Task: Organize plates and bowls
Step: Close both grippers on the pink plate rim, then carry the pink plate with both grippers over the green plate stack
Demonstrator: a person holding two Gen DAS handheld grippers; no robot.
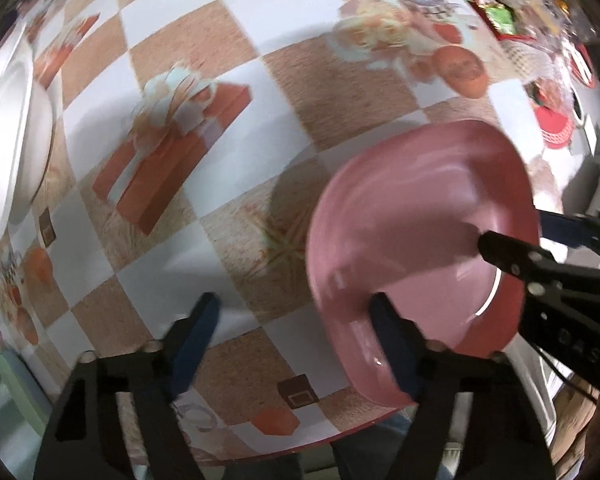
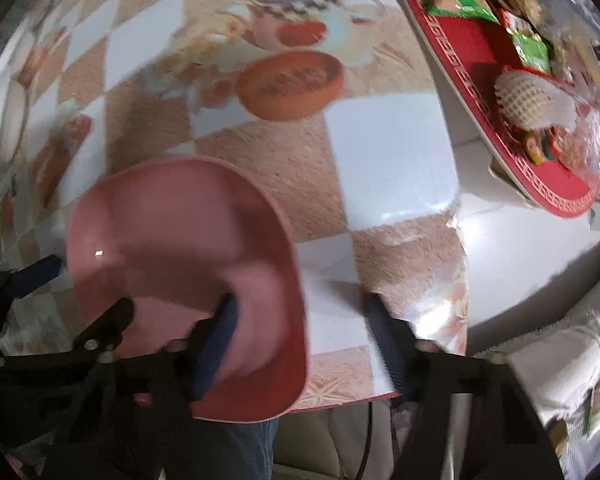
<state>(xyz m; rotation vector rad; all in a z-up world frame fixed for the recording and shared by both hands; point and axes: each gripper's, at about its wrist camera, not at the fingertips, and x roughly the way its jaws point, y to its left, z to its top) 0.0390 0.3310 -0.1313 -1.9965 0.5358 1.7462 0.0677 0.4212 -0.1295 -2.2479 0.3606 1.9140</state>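
Both grippers are straddling the pink bowl's [image 1: 416,248] rim on the worktop [image 1: 260,128]: left gripper [image 1: 296,316] and right gripper [image 2: 300,312] part-open, not visibly clamping.

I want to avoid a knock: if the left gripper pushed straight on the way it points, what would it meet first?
Probably the checked tablecloth between the left gripper fingers; one finger already overlaps the square pink plastic plate rim. Depth unclear.
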